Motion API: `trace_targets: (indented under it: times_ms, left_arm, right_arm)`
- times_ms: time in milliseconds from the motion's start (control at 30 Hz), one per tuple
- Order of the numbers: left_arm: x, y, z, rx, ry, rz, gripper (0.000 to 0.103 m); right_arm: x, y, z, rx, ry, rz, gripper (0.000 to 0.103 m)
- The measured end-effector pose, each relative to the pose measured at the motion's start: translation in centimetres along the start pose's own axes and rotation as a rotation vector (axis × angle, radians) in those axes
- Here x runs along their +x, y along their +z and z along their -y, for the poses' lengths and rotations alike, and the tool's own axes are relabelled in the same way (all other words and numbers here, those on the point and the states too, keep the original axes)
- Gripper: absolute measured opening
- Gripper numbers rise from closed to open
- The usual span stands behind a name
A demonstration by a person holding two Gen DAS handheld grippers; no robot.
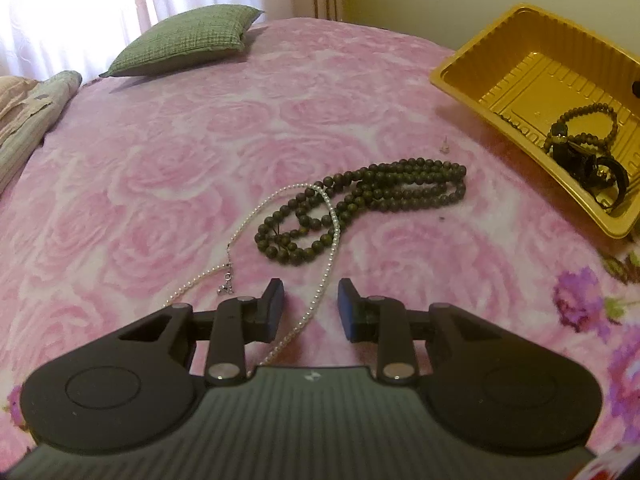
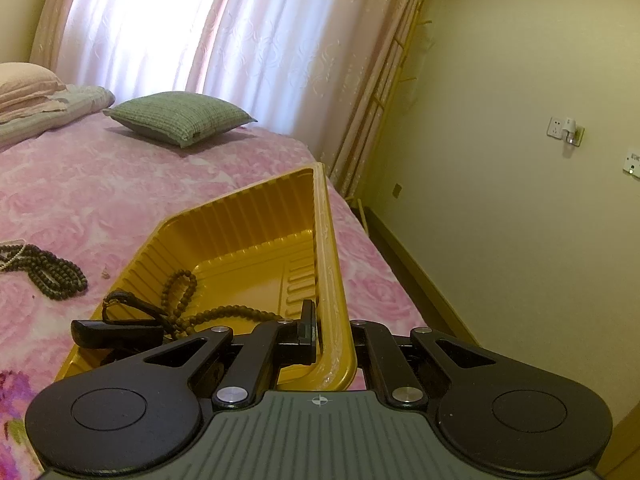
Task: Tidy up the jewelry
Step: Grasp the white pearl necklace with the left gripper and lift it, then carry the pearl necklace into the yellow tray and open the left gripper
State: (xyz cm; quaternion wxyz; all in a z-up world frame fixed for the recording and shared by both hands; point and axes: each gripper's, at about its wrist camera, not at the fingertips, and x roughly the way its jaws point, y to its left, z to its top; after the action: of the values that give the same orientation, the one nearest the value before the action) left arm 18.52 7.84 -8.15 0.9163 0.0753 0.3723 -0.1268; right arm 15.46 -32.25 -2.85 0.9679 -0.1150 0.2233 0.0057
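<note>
A white pearl necklace (image 1: 328,272) lies on the pink rose bedspread (image 1: 160,168), partly draped over a long dark bead necklace (image 1: 384,188). My left gripper (image 1: 311,304) hovers low over the bed, open, and one pearl strand runs between its blue pads without either pad touching it. The yellow plastic tray (image 1: 480,60) stands at the right and holds a brown bead bracelet (image 1: 580,128) and a black strap item (image 1: 604,168). My right gripper (image 2: 332,336) is shut on the tray's near right wall (image 2: 328,240), one finger inside and one outside.
A small clear pin-like piece (image 1: 444,148) lies between the dark beads and the tray. A green pillow (image 1: 188,40) and folded bedding (image 1: 36,112) sit at the far side. The bed's edge (image 2: 360,248) drops off just right of the tray, by the wall.
</note>
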Motion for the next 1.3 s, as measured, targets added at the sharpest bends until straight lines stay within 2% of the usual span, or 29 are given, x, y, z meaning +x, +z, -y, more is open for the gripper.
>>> trace_targets:
  times_ms: [67,133,400,700,933,1300]
  left_arm:
    - [0.0,0.1,-0.1,0.011,0.003,-0.009,0.009]
    - [-0.1,0.3,-0.1,0.017,0.004,-0.022,0.002]
    - [-2.6,2.1,-0.8,0.013,0.004,0.017,0.002]
    - [-7.8,8.0,-1.8,0.03,-0.007,0.166,0.002]
    - [-10.9,12.1,-1.0,0.086,-0.025,0.24,0.002]
    - [-12.7,17.4,4.7,0.179,-0.175,0.324,0.002]
  right_arm:
    - [0.1,0.0,0.1,0.002,0.0,-0.002,0.004]
    - [0.0,0.0,0.1,0.002,0.001,-0.001,0.004]
    - [0.0,0.1,0.0,-0.005,0.003,0.005,0.004]
    - [-0.2,0.4,-0.5,-0.013,0.004,0.012,0.004]
    - [-0.6,0.5,-0.5,-0.012,0.005,0.018,0.005]
    - [-0.7,0.6,-0.4,-0.01,0.006,0.02,0.005]
